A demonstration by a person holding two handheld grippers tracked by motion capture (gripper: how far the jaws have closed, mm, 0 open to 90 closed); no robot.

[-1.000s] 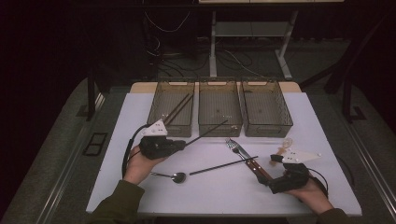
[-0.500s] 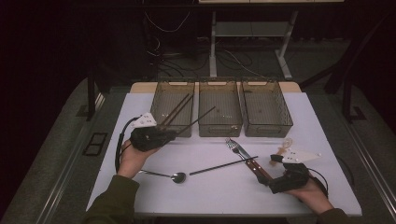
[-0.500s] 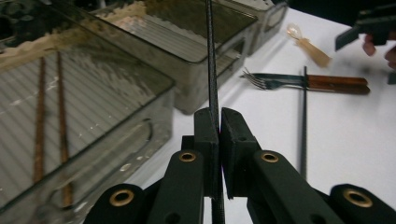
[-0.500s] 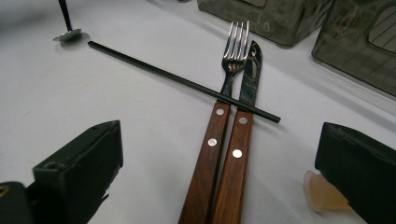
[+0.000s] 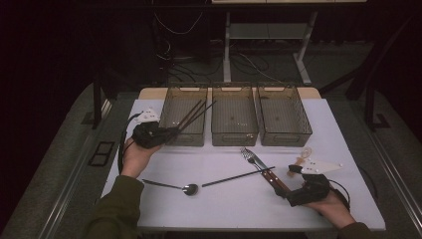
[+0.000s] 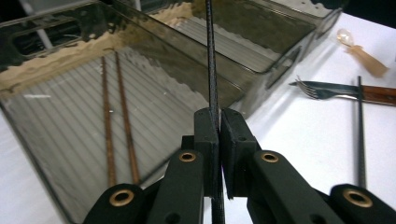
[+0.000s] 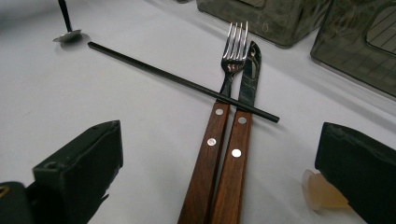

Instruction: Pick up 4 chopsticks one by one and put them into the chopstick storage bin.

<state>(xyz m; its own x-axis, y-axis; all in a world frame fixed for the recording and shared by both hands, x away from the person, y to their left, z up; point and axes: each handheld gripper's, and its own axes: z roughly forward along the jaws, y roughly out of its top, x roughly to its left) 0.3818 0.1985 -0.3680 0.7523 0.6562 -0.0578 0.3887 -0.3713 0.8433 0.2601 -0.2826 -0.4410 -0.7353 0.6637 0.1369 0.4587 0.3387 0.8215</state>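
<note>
We see white table [image 5: 348, 129] w/ three bins [image 5: 234, 115], fork [image 5: 251, 158], knife [image 5: 266, 172], spoon [image 5: 171, 185], black chopstick [image 5: 238, 177], clear spoon [image 5: 304, 153].

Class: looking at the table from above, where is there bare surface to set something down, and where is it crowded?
Bare: white table left of the spoon. Crowded: the black chopstick lies across fork and knife.

- The place looks like a lab or test room set up for recording, not a home kitchen.
- A white table [image 5: 328, 124] stands alone on grey floor, against dark surroundings.
- Loose cables [image 5: 174, 27] hang behind it, near a metal stand [image 5: 263, 30].
- Three identical clear bins [image 5: 234, 117] sit in a neat row.
</note>
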